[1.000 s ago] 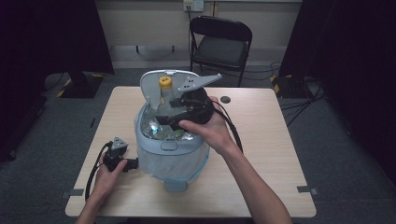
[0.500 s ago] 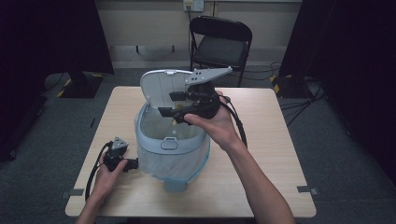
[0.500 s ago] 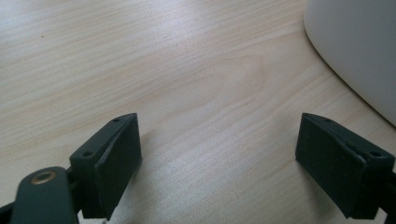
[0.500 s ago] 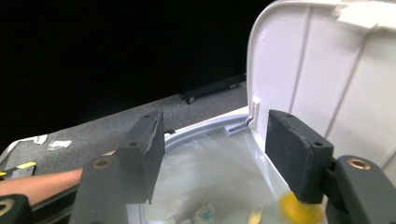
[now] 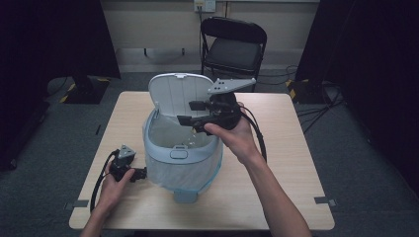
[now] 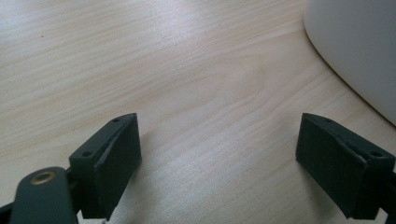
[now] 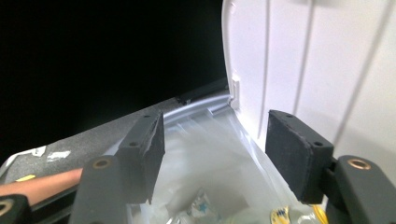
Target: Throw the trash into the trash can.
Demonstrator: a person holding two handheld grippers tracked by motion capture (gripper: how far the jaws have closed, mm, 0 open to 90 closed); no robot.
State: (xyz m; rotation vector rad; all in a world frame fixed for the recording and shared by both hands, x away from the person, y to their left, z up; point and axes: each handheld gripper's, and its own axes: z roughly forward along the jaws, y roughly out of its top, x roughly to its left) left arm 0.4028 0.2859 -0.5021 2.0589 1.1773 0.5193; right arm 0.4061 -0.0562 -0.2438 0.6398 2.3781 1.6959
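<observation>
Both grippers stand apart and empty: right gripper (image 5: 190,112) above the lined bin (image 5: 182,154), left gripper (image 5: 141,173) on the tabletop (image 5: 276,163).

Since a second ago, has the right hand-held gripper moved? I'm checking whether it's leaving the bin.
Yes. The right hand-held gripper has risen from inside the bin and shifted right, now level with the open lid, jaws open and empty.

Recording studio (black curtains (image 5: 44,39), taped floor marks (image 5: 323,200))

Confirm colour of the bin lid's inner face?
White, with raised vertical ribs; the bin lid stands open. The right gripper view shows it best.
</observation>
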